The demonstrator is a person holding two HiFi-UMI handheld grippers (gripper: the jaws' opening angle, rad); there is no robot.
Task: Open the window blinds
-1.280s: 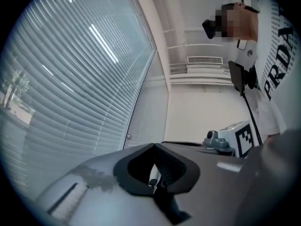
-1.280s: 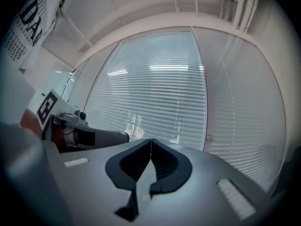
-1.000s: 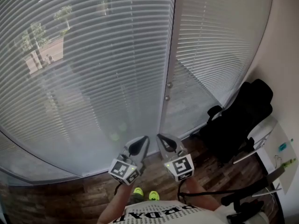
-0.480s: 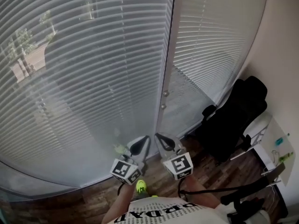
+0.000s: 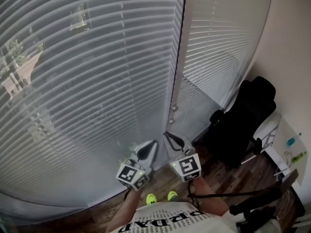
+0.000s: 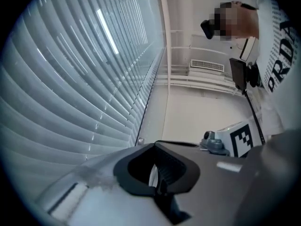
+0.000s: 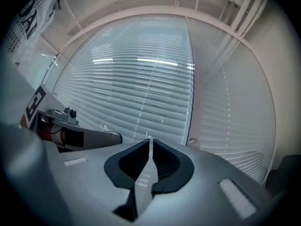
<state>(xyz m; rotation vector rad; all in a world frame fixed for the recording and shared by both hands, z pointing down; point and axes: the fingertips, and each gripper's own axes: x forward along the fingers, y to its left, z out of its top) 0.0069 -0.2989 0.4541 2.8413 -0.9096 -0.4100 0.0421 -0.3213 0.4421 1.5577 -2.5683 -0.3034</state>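
Closer to the window than a second ago; the two small round knobs (image 5: 172,114) on the white vertical frame post (image 5: 179,57) sit lower in head view, just above my jaw tips; white horizontal-slat window blinds (image 5: 97,81) hang lowered over the glass on both sides of that post, ahead of both tools, untouched; left gripper (image 5: 153,143) has jaws together, nothing held; right gripper (image 5: 167,136) beside it, apart from the slats; its jaws have just been opening by a sliver, look all but together in the right gripper view, nothing between them; black office chair (image 5: 248,115) at right on dark wood-plank floor (image 5: 228,174).
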